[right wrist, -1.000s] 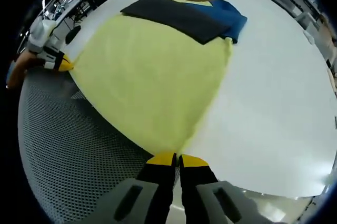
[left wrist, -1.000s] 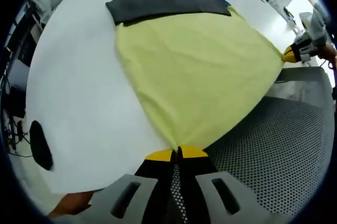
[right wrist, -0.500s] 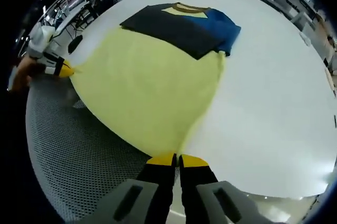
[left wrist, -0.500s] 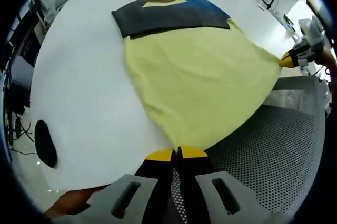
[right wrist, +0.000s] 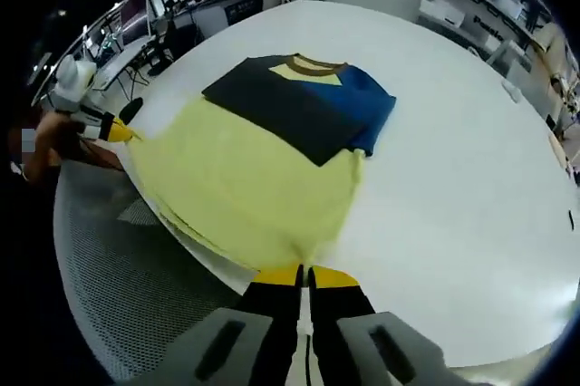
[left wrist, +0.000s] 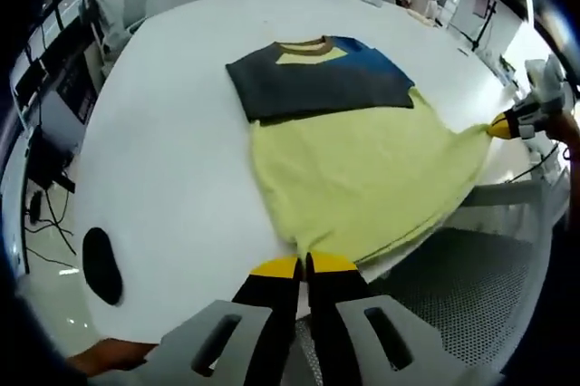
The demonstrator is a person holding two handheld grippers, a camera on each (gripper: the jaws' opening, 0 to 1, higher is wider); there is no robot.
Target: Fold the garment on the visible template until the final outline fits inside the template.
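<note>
Lifted hem, both grippers (left wrist: pixel 304 264) (right wrist: pixel 305 273) clamped — seemingly — on garment (left wrist: pixel 362 173)

Garment (left wrist: pixel 362 168) lies on table (left wrist: pixel 163 159), hem between both tongs.

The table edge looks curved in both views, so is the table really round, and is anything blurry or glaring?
Left gripper view: fisheye bending bows the white table, so its true shape is unclear; bright glare at upper right; shirt fairly sharp. Right gripper view: same bowing, dim background at upper left, shirt crisp, only soft shadows.
</note>
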